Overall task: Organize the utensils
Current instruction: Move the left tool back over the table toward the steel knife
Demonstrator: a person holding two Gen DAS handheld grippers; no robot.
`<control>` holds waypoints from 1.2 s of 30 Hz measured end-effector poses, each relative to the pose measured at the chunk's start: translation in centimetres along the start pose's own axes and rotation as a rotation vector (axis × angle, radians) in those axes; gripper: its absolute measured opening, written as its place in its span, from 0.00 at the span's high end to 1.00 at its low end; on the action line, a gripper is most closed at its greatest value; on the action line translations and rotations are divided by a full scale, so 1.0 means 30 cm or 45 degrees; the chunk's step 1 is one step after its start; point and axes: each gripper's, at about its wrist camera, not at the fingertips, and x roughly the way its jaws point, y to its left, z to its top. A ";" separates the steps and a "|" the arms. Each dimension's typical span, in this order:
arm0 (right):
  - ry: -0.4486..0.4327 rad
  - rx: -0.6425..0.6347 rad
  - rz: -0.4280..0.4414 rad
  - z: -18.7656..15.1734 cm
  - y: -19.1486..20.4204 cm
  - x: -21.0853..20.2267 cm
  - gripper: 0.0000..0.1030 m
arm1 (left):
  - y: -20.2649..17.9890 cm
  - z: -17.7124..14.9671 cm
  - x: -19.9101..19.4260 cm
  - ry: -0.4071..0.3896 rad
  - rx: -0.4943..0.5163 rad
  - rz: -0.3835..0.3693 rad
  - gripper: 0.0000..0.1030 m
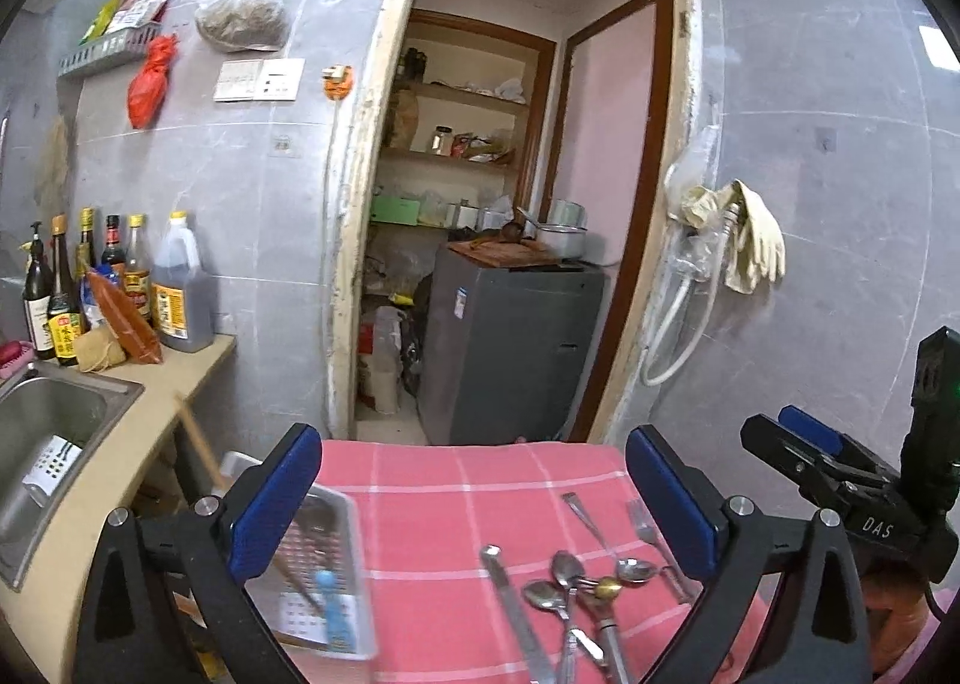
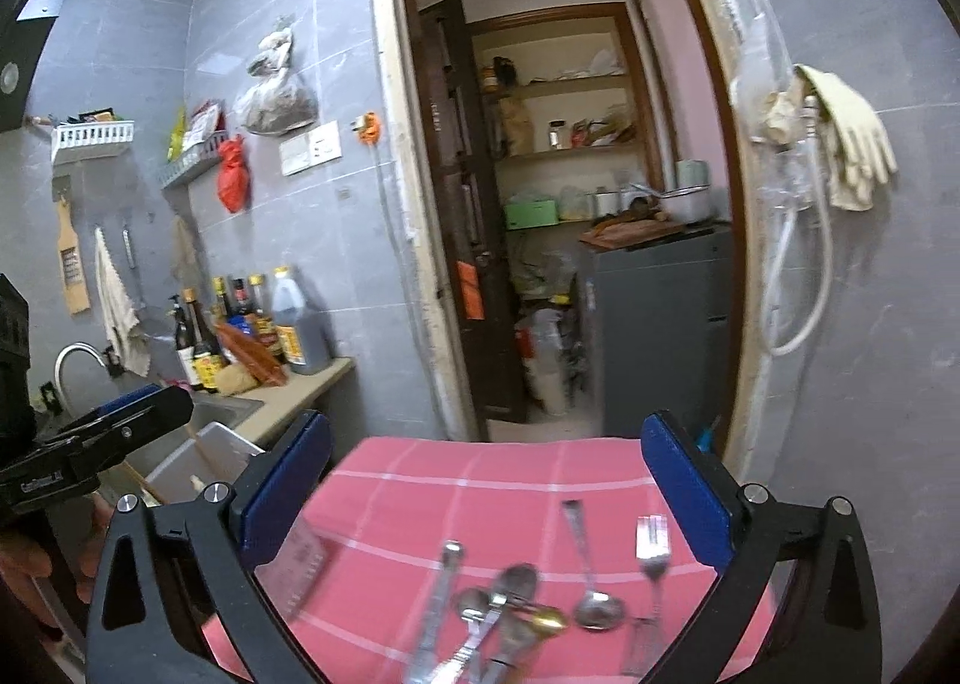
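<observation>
Tongs (image 1: pixel 516 606) lie beside spoons (image 1: pixel 561 579), near basket (image 1: pixel 336 564).

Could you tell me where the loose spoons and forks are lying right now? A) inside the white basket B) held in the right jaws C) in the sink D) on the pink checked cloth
D: the spoons and fork lie on the cloth; both grippers are open and empty.

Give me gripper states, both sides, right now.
Left gripper: open, holding nothing, above the pink cloth.
Right gripper: open, holding nothing, above the loose cutlery.
</observation>
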 end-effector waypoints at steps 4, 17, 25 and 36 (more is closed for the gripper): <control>0.003 -0.012 -0.046 -0.007 -0.082 -0.030 0.01 | -0.075 -0.035 0.018 0.007 -0.004 -0.017 0.01; 0.154 0.038 -0.106 -0.194 -0.311 0.048 0.01 | -0.226 -0.243 0.179 0.128 -0.005 0.004 0.01; 0.312 0.090 -0.049 -0.334 -0.384 0.173 0.01 | -0.224 -0.368 0.314 0.297 -0.004 0.017 0.01; 0.487 0.204 0.058 -0.448 -0.426 0.323 0.24 | -0.159 -0.459 0.439 0.482 -0.113 0.016 0.06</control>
